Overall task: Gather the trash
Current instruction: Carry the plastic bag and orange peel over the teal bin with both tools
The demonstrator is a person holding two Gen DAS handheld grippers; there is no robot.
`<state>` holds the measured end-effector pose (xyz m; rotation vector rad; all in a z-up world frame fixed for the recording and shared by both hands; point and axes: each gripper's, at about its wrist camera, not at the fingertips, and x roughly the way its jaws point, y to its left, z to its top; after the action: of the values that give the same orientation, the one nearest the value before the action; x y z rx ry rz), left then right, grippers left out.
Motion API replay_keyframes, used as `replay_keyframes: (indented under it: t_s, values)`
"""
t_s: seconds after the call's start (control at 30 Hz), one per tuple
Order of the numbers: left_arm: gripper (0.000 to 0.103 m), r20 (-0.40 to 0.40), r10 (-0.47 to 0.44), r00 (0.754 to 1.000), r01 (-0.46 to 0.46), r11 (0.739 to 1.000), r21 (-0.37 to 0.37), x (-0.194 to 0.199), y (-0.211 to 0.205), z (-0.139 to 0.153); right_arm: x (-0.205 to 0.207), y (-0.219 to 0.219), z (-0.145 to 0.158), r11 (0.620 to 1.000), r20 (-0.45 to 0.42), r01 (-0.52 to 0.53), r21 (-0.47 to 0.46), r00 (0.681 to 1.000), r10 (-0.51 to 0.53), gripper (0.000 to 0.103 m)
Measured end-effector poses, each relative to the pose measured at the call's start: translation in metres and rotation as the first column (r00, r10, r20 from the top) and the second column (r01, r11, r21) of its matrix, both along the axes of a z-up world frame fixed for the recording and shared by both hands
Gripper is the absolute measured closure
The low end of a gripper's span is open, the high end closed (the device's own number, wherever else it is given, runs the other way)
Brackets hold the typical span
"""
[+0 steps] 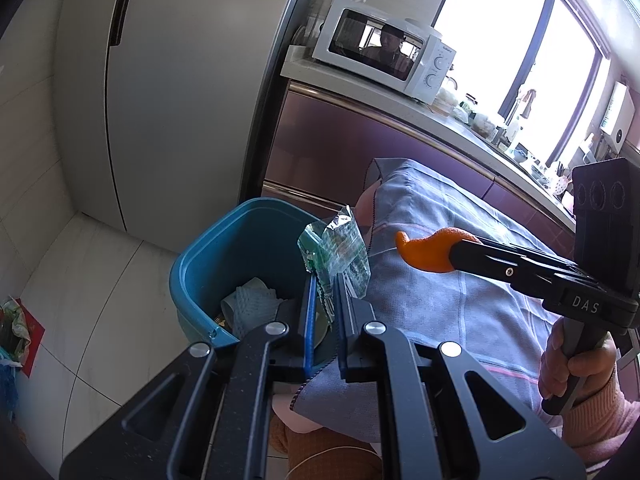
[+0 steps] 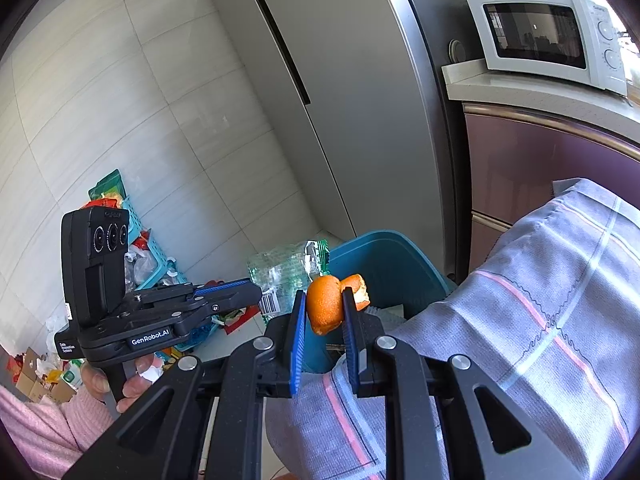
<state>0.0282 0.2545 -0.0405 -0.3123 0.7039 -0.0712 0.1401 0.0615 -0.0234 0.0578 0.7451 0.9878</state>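
Wrapper (image 1: 336, 250) pinched by left gripper (image 1: 324, 280), orange peel (image 2: 326, 304) by right gripper (image 2: 324, 312) — thin grips, either could drop outside the blue bin (image 1: 240, 224).

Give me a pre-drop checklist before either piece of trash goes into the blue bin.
1. Left gripper shut on the plastic wrapper: ok.
2. Right gripper shut on the orange peel: ok.
3. Blue bin open with room inside: ok.
4. Wrapper over the bin opening: ok, near its edge.
5. Peel over the bin opening: cannot tell; it hangs by the checked cloth.
6. Two grippers apart from each other: ok.
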Motion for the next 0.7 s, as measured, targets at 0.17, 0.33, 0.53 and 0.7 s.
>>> replay_keyframes:
  t_s: [0.17,0.33,0.53,0.7]
  values:
    - [0.094,-0.007,0.01,1.0,-0.01,1.0,0.007,0.004,0.002,-0.003,0.003,0.006,-0.004,1.0,-0.018,-0.007,-0.007,1.0,0.007,0.087]
    - [0.093,-0.019,0.02,1.0,-0.02,1.0,0.017,0.008,0.004,-0.008,0.005,0.013,-0.008,1.0,-0.032,-0.008,-0.019,0.999,0.007,0.087]
    - [0.093,-0.041,0.033,0.999,-0.032,0.999,0.018,0.013,0.008,-0.016,0.009,0.019,-0.014,0.999,-0.052,-0.004,-0.035,0.999,0.002,0.087]
    - [0.093,-0.051,0.042,0.998,-0.04,0.999,0.029,0.017,0.008,-0.02,0.014,0.024,-0.018,0.999,-0.072,0.001,-0.045,0.997,-0.004,0.087]
